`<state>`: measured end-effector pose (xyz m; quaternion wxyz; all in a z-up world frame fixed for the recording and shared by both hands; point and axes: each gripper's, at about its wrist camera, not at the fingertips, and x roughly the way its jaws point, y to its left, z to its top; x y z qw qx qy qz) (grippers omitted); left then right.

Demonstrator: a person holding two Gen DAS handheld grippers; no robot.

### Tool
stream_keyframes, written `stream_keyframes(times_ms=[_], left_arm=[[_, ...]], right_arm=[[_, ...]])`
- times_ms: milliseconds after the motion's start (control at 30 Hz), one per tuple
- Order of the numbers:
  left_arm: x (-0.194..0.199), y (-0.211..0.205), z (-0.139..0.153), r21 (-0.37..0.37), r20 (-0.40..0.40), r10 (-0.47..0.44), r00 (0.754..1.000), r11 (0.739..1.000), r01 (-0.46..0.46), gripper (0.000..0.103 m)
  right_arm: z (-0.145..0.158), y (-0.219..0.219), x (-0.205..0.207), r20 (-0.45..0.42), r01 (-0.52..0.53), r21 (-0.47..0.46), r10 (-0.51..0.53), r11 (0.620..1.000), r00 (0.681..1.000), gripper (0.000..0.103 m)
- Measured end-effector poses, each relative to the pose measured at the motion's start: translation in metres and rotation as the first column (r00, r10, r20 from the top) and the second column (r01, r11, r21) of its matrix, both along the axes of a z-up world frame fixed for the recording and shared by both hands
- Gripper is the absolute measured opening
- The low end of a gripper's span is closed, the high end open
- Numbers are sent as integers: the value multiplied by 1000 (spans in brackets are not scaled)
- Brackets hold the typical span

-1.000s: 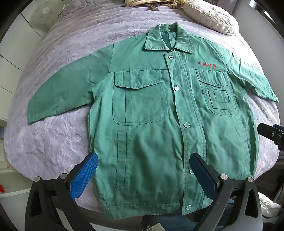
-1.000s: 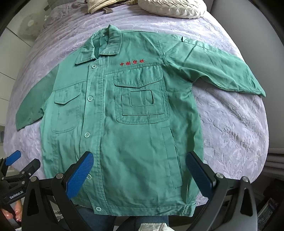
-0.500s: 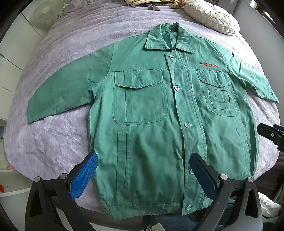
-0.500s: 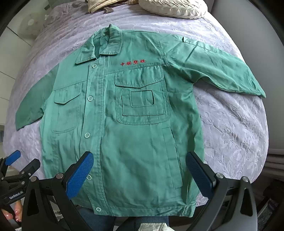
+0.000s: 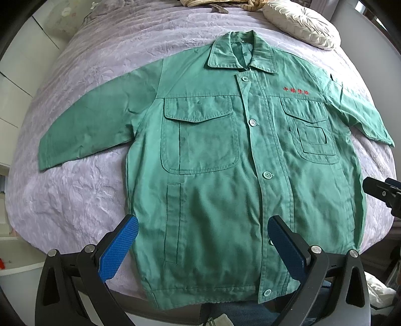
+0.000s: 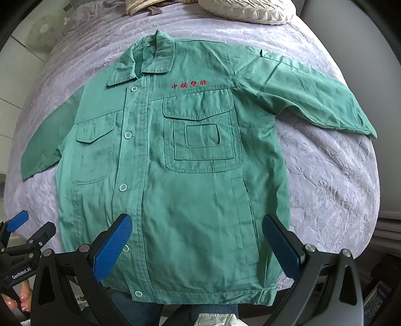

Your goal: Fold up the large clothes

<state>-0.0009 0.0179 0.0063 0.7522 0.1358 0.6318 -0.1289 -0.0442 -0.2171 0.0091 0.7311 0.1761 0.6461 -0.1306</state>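
Note:
A green button-up work jacket [image 5: 225, 175] [image 6: 175, 175] with red embroidered characters lies flat and face up on the lavender bedspread [image 5: 75, 200] [image 6: 325, 188], both sleeves spread outward. Its hem hangs at the bed's near edge. My left gripper [image 5: 203, 243] hovers open above the hem's left half, nothing between its blue pads. My right gripper [image 6: 198, 240] hovers open above the hem's right half, also holding nothing. Part of the right gripper [image 5: 381, 193] shows at the left wrist view's right edge, and the left gripper [image 6: 22, 238] with a hand on it shows at the right wrist view's lower left.
A cream ruffled cushion [image 5: 303, 22] [image 6: 245, 11] and a beige bundle [image 5: 200, 3] lie at the head of the bed. White cabinets [image 5: 15, 87] stand to the left. The person's jeans [image 6: 195, 311] are at the bed's foot.
Both grippers have drifted slightly; the jacket lies as before.

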Motion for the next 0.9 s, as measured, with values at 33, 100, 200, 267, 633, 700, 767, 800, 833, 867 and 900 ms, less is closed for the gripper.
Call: stream_keyframes(times_ms=[33, 100, 200, 267, 633, 700, 767, 800, 833, 867, 900], left_arm=[[0, 1, 0, 1, 1, 1, 1000, 1000, -1, 103], [0, 1, 0, 2, 1, 2, 1000, 1000, -2, 103], [0, 1, 0, 2, 0, 3, 1000, 1000, -3, 103], [0, 1, 0, 3, -1, 6, 1000, 1000, -6, 103], [1, 7, -2, 4, -5, 24, 1000, 1000, -24, 103], [1, 8, -2, 4, -6, 25, 1000, 1000, -25, 103], [1, 8, -2, 4, -6, 25, 1000, 1000, -25, 103], [1, 8, -2, 4, -6, 25, 1000, 1000, -25, 103], [1, 8, -2, 4, -6, 25, 1000, 1000, -25, 103], [2, 8, -2, 4, -6, 25, 1000, 1000, -25, 103], [2, 8, -3, 4, -6, 25, 1000, 1000, -25, 103]], right_arm=[[0, 0, 0, -1, 0, 1, 0, 1000, 1000, 103], [-1, 0, 0, 0, -1, 1, 1, 1000, 1000, 103], [-2, 1, -1, -2, -4, 3, 4, 1000, 1000, 103], [-2, 1, -1, -5, -5, 4, 5, 1000, 1000, 103], [-3, 5, 0, -14, -20, 2, 20, 1000, 1000, 103], [-3, 5, 0, -15, -21, 2, 21, 1000, 1000, 103], [-4, 5, 0, -14, -20, 2, 20, 1000, 1000, 103], [-4, 5, 0, -14, -19, 2, 19, 1000, 1000, 103], [-4, 5, 0, -15, -20, 2, 20, 1000, 1000, 103], [-4, 5, 0, -15, -20, 2, 20, 1000, 1000, 103], [-4, 5, 0, -15, -19, 2, 19, 1000, 1000, 103]])
